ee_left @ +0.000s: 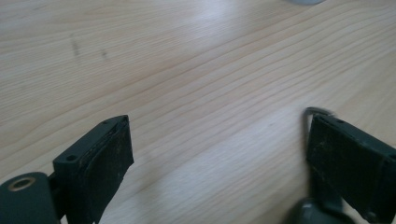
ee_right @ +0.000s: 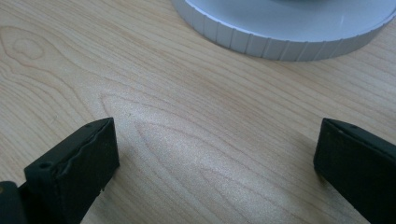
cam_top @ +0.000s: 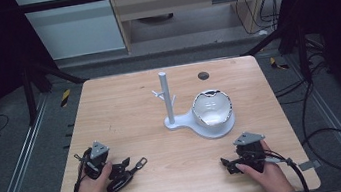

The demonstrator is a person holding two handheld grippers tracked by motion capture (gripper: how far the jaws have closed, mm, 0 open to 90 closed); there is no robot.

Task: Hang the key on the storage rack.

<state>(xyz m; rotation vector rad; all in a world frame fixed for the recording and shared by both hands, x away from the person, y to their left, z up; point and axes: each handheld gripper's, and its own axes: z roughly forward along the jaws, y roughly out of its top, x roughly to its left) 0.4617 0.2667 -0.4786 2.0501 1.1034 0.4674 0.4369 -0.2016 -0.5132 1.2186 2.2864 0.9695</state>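
A white stand has an upright post [cam_top: 166, 99] with short pegs and a round base [cam_top: 211, 128]. A white cup with a dark rim [cam_top: 212, 108] sits on that base. My left gripper [cam_top: 131, 171] rests on the table at the front left, held by a hand. Its jaws stand wide apart over bare wood, with nothing between the pads [ee_left: 105, 158]. My right gripper [cam_top: 229, 163] lies at the front right, below the base. It is open too, and its pads [ee_right: 79, 163] frame empty tabletop. The ribbed edge of the base [ee_right: 280, 37] lies just ahead of it.
The wooden table [cam_top: 126, 117] has a small dark round hole [cam_top: 203, 75] near its far edge. Black cables [cam_top: 327, 144] trail off the right side onto the floor. Metal rails [cam_top: 13, 173] and dark frame legs stand around the table.
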